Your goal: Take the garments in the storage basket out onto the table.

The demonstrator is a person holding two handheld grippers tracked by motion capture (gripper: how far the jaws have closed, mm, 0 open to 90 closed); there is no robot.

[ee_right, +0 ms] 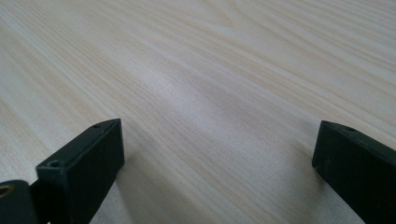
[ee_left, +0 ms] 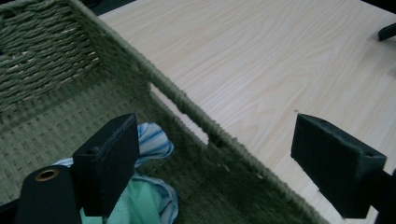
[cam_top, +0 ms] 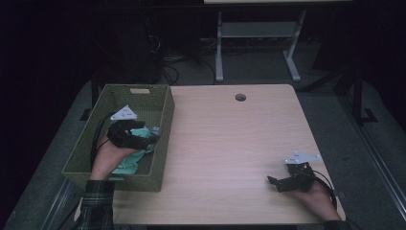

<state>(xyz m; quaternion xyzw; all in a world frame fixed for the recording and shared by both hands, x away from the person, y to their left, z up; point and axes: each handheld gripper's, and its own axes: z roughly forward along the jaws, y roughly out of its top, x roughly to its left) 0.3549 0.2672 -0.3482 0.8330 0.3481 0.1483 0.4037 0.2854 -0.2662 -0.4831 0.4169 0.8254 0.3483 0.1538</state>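
Note:
A green woven basket (cam_top: 139, 182) stands on the left part of the light wood table (cam_top: 230, 143). A mint-green cloth (cam_top: 128, 162) with a blue-striped white piece lies inside it. My left gripper (cam_top: 151, 138) is down in the basket over the cloth and open. In the left gripper view, the left gripper (ee_left: 217, 135) straddles the basket (ee_left: 46, 56) wall. One jaw is just above the cloth (ee_left: 144, 200); the other is over the table (ee_left: 261, 60). My right gripper (cam_top: 276, 184) rests low at the table's front right, and the right gripper (ee_right: 215, 140) is open over bare wood (ee_right: 210, 60).
A round cable hole (cam_top: 240, 97) sits near the table's far edge. Behind the table stand a white-legged frame (cam_top: 219, 52) and loose cables (cam_top: 167, 62) on the dark floor. The right gripper's jaw tip (ee_left: 387, 31) shows far off in the left gripper view.

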